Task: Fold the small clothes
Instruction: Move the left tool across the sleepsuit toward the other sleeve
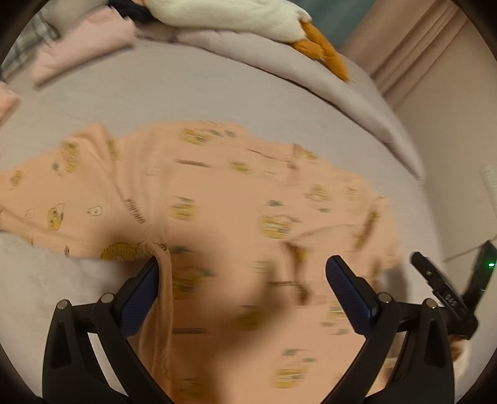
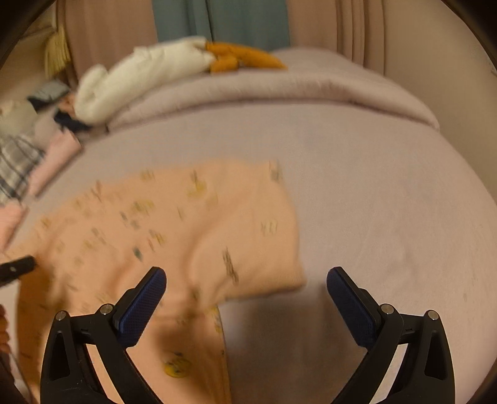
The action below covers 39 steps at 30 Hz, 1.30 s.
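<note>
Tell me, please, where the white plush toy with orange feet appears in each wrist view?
Left wrist view: the plush toy lies along the top edge, its orange feet toward the upper right.
Right wrist view: it sits upper left of centre, on the folded blanket.
Shared landmark: the peach printed garment spread on the bed.

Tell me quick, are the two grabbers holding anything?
Left gripper: jaws open, holding nothing, above the peach garment.
Right gripper: jaws open, holding nothing.

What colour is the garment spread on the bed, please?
Peach garment with yellow prints, clearest in the left wrist view.
</note>
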Motion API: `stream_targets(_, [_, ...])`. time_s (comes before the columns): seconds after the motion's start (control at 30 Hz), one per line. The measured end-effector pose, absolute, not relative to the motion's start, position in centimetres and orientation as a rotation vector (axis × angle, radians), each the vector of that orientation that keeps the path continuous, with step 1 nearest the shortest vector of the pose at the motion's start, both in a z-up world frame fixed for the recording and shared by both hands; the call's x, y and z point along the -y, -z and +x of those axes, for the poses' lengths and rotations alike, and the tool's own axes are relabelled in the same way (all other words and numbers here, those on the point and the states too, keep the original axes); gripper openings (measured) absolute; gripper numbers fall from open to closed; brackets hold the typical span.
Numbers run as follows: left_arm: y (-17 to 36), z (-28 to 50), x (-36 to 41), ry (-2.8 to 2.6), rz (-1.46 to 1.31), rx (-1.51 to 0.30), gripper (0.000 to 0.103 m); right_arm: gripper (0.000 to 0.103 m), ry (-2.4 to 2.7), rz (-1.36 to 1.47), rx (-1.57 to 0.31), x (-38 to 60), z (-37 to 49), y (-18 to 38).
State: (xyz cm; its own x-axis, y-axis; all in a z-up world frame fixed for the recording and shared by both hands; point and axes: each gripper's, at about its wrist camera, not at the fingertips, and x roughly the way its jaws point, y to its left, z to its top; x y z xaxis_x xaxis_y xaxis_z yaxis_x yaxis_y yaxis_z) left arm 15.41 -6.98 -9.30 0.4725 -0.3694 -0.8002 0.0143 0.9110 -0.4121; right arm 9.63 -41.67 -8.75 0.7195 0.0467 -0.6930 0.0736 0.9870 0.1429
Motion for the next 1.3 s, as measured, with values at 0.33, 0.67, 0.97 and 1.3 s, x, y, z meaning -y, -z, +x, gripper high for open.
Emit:
stream_targets(0.33, [9.0, 14.4, 4.6, 0.027, -0.232, -1.046, 0.101, 0.102, 0.022, 0.258, -0.799, 43.4, 8.6, 9.2])
stream_targets(0.67, [2.1, 10.3, 6.4, 0.212, -0.315, -0.891, 0.102, 0.102, 0.012, 0.286, -0.795, 43.5, 8.2, 8.2])
stream_targets(0.97, [9.9, 16.6, 14.7, 0.410, -0.383, -1.108, 0.063, 0.099, 0.003, 0.362, -0.779, 44.3, 7.4, 8.3])
stream_targets(1.3, [13.7, 19.1, 16.8, 0.402, -0.404, -1.167, 0.006, 0.098, 0.022, 0.419, -0.777, 45.2, 7.2, 8.6])
